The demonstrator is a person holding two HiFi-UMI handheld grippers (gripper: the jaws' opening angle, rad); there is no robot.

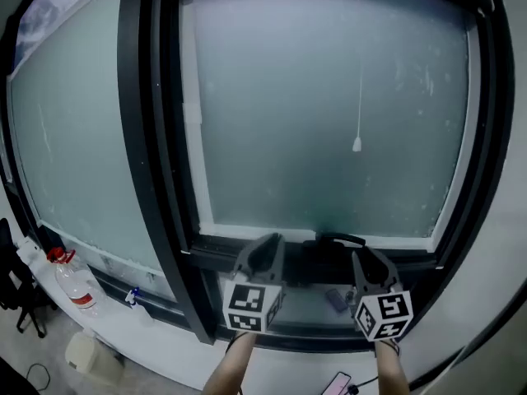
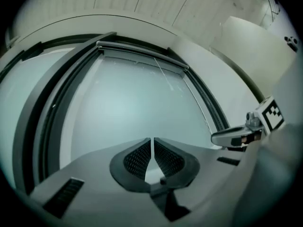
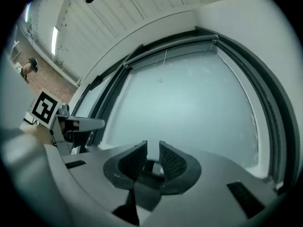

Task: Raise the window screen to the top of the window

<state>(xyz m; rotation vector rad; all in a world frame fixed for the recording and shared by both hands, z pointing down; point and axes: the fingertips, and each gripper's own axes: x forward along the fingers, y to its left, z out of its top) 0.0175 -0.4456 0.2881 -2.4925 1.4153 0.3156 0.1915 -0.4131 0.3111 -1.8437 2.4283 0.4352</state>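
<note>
Left gripper, jaws pressed together on nothing — right gripper beside it pinches the black handle at the foot of the window screen.

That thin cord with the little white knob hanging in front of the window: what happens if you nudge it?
The cord is probably limp: it hangs straight down with only the white knob weighting it. Being so thin, it likely weighs next to nothing. Nudged, it would probably swing rather than resist, since its lower end hangs free.
</note>
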